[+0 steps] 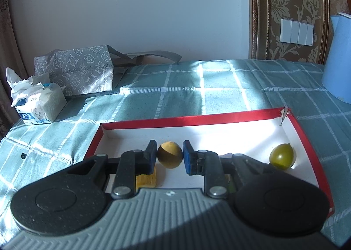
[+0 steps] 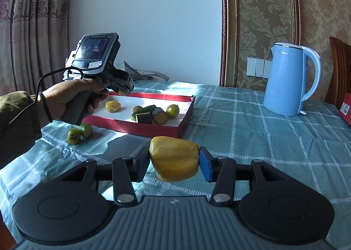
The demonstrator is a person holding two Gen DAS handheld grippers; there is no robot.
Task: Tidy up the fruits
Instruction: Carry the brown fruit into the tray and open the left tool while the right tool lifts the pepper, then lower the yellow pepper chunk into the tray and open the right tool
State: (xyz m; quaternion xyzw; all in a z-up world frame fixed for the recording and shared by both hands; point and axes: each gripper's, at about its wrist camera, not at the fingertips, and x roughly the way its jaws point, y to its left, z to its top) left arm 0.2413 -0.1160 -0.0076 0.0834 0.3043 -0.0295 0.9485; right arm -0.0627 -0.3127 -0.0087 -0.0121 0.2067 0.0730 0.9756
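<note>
1. While my left gripper [image 1: 170, 156] pinches a small yellow ball fruit [image 1: 169, 155] over the red tray [image 1: 193, 119], it hangs inside the tray.
2. My right gripper [image 2: 174, 161] clamps a yellow pepper [image 2: 174, 157] just in front of that tray.

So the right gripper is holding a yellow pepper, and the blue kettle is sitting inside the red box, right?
Not quite. The right gripper does hold the yellow pepper, but the blue kettle stands on the tablecloth, outside the red box. The right wrist view shows it.

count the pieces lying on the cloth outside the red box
2: a round green fruit and a cucumber piece, side by side by the red box's near-left corner. The hand may hide more.
</note>
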